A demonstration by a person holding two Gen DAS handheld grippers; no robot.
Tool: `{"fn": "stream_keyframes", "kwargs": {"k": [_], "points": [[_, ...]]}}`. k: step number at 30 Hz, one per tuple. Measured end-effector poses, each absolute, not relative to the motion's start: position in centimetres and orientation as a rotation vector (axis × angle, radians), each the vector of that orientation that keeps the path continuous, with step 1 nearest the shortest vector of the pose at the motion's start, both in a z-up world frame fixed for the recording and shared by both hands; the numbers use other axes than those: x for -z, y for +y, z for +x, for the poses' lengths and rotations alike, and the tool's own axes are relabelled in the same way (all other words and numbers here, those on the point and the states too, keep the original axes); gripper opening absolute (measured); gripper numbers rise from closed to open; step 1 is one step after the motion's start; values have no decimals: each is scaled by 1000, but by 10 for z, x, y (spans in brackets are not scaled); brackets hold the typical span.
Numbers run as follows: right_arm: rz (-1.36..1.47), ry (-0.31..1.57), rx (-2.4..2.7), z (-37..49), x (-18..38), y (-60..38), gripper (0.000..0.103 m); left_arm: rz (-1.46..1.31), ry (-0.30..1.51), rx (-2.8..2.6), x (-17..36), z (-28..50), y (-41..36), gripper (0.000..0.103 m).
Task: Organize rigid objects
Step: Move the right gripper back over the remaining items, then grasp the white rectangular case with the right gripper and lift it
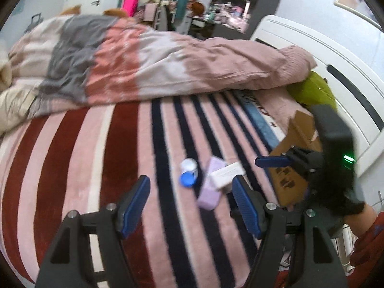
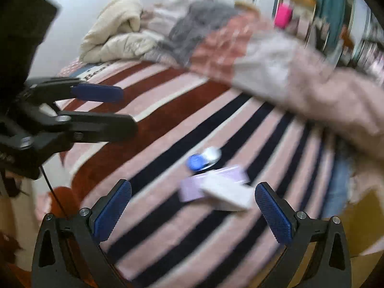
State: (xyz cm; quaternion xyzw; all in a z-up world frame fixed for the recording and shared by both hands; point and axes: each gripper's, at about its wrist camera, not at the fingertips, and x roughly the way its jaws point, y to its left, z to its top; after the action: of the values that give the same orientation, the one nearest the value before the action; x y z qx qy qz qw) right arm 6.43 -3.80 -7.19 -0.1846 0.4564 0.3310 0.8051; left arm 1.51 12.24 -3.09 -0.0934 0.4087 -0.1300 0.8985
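Observation:
A blue-and-white contact lens case (image 1: 188,172), a lilac flat case (image 1: 211,187) and a white box (image 1: 226,174) lying across it rest on the striped bed cover. My left gripper (image 1: 190,189) is open and empty, just short of them. In the right wrist view the lens case (image 2: 204,159), lilac case (image 2: 192,188) and white box (image 2: 228,193) lie just ahead of my right gripper (image 2: 193,202), which is open and empty. The left gripper (image 2: 124,110) shows there at the left, open. The right gripper (image 1: 271,162) shows at the right in the left wrist view.
A cardboard box (image 1: 295,163) stands at the bed's right edge by a green cushion (image 1: 314,91). A rumpled pink and grey duvet (image 1: 144,60) covers the far half of the bed. A white headboard (image 1: 336,76) is at right. Cluttered shelves stand behind.

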Motion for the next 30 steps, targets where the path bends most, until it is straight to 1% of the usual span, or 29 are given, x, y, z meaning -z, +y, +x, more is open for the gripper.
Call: {"fn": "stream_keyframes", "kwargs": {"k": [2,6,11,12,13,14,15,18,22,27,30], "points": [[-346,1037,-655,82,98,-39,103,-214,862,257,43,16,132,67],[-260,1085,-522,109,135,-56,103,-237,897,241,63,19,144,67],[-180,1093,-444,124,149,-67,103,-254,922,237,76,26,150,67],[-180,1095,-433,124,150,-69,101,-256,924,239,77,27,150,67],[-189,1099,-415,125,152,-69,92,-259,925,242,78,28,150,67],[-186,1102,-419,125,153,-67,89,-259,927,245,79,30,149,67],[-187,1093,-415,123,151,-67,86,-258,928,246,78,30,148,67],[-191,1087,-420,119,147,-66,86,-244,935,255,78,33,143,67],[-246,1006,-485,98,126,-59,86,-291,935,342,67,39,132,67],[-272,958,-662,72,89,-46,86,-344,926,475,45,43,108,67],[-283,892,-734,53,61,-48,86,-342,927,540,28,45,83,67]]}}
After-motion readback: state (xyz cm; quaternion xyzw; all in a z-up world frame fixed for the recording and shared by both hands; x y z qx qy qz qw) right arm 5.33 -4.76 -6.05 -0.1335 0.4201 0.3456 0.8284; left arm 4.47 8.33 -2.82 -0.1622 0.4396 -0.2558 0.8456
